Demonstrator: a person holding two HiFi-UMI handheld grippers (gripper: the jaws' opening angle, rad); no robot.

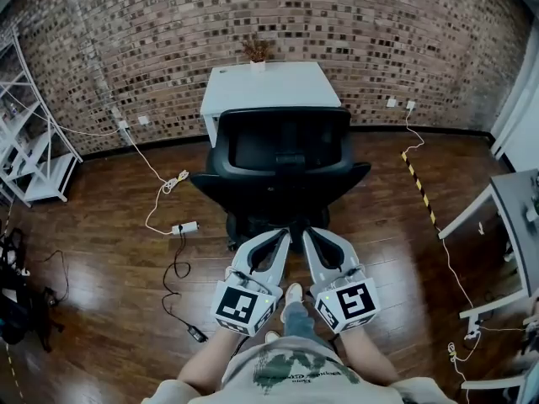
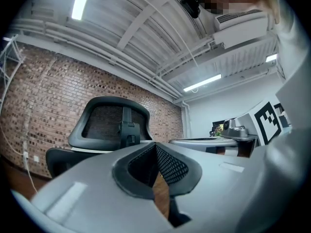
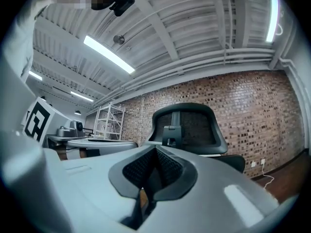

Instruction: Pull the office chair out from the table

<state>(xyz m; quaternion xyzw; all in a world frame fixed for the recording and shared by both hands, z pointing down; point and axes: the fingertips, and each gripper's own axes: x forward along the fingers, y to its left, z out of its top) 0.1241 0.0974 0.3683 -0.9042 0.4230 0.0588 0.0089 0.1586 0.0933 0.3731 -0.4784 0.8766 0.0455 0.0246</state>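
The black office chair (image 1: pixel 282 162) stands with its mesh back towards me, tucked against the white table (image 1: pixel 269 87) by the brick wall. My left gripper (image 1: pixel 284 236) and right gripper (image 1: pixel 306 234) are held side by side just short of the chair, tips over its base, touching nothing. Both are shut with nothing between the jaws. In the left gripper view the gripper (image 2: pixel 156 147) has its pads together, and the chair (image 2: pixel 114 123) stands ahead, left of centre. The right gripper view shows that gripper (image 3: pixel 155 149) closed too, with the chair (image 3: pixel 187 130) ahead, slightly right.
A small plant (image 1: pixel 257 50) sits on the table's far edge. A power strip (image 1: pixel 184 227) and cables lie on the wood floor left of the chair. White shelving (image 1: pixel 34 141) stands at the left, a grey desk (image 1: pixel 514 217) at the right, striped floor tape (image 1: pixel 418 183) between.
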